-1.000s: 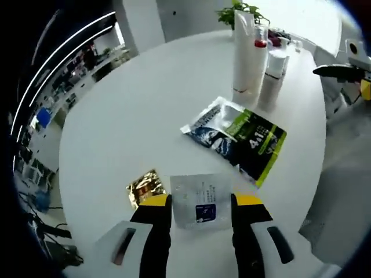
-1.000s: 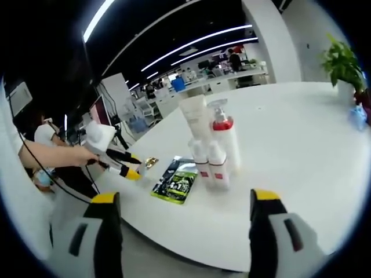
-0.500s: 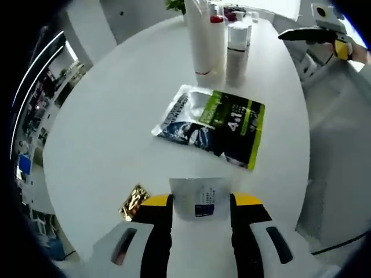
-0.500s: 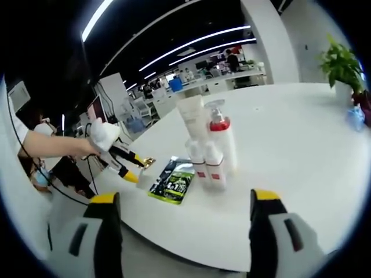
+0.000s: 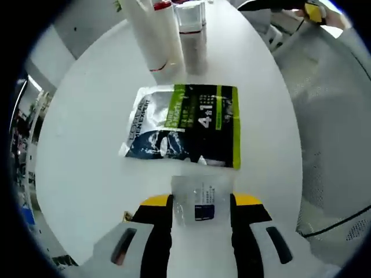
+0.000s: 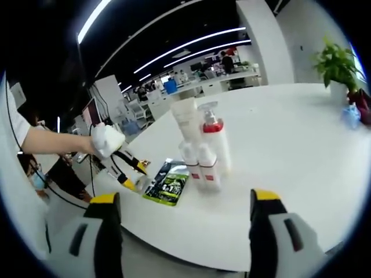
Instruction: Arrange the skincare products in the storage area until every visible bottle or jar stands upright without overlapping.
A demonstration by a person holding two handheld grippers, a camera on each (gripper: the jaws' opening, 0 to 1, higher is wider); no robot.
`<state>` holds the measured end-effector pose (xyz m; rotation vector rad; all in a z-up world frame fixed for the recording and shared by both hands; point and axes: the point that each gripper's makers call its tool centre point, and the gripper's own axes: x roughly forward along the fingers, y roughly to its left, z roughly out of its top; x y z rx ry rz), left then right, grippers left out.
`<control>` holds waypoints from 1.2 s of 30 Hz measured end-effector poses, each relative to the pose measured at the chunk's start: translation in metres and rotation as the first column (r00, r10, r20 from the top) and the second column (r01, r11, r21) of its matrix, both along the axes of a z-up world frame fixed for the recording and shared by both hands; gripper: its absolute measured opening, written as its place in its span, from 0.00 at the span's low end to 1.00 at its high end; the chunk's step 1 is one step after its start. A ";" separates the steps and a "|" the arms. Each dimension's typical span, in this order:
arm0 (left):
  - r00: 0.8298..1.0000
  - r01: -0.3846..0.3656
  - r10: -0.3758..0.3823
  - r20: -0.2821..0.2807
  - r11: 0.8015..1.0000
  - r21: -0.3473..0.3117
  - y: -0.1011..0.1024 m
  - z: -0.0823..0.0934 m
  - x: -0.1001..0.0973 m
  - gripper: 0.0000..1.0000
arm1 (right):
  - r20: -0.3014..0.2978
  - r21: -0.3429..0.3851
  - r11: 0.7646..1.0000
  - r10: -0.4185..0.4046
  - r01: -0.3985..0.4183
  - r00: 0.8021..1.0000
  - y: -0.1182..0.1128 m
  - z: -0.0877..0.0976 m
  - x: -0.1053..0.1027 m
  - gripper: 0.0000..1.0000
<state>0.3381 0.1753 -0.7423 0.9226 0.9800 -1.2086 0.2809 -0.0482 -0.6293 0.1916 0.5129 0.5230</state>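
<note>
While the left gripper (image 5: 200, 205) pinches a small white sachet (image 5: 201, 197) between its yellow-tipped jaws, the green-and-dark pouch (image 5: 184, 124) lies flat on the round white table (image 5: 81, 133) directly ahead, its near edge just beyond the sachet's far edge. The pouch's long axis runs crosswise to the jaws. Past it, further along the same line, stand the upright items: a tall white tube (image 5: 152, 32) and a small white bottle (image 5: 193, 36) close together, seemingly touching.

From the right gripper view the group reads as a white tube (image 6: 186, 119), a red-collared pump bottle (image 6: 213, 142) and two small red-banded bottles (image 6: 200, 167) in front, all upright, with the pouch just beside them toward the left gripper. The right gripper (image 6: 184, 226) hangs spread wide with nothing between its jaws, off the table's near edge and well apart from the bottles.

My judgement is that the sachet is on its way toward the cluster; the left gripper is the nearer tool, and the flat pouch lies squarely in its path, so the sachet must clear it or land beside it without overlapping.
</note>
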 end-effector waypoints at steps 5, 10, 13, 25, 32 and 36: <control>0.998 0.062 -0.062 -0.005 0.997 0.037 0.005 -0.004 0.000 0.37 | 0.000 -0.001 1.000 -0.010 0.010 1.000 -0.001 0.000 0.001 0.93; 0.998 0.061 -0.061 -0.016 0.998 0.023 0.004 -0.004 0.002 0.37 | 0.000 -0.005 1.000 -0.017 0.017 1.000 -0.002 0.000 0.001 0.93; 0.998 0.064 -0.064 -0.020 0.998 0.019 0.004 -0.004 0.002 0.37 | 0.000 -0.005 1.000 -0.020 0.020 1.000 -0.002 0.000 0.001 0.93; 0.998 0.051 -0.050 -0.023 0.999 0.017 0.005 -0.003 0.002 0.38 | -0.004 -0.008 1.000 -0.018 0.018 1.000 -0.001 0.000 0.001 0.93; 0.999 0.050 -0.050 -0.007 0.998 0.024 0.006 -0.003 0.003 0.42 | 0.006 -0.005 1.000 -0.017 0.017 1.000 -0.002 0.001 0.001 0.92; 0.999 0.035 -0.035 0.012 0.999 0.035 0.009 -0.002 0.004 0.46 | 0.011 -0.003 1.000 -0.015 0.015 1.000 -0.002 0.002 0.001 0.92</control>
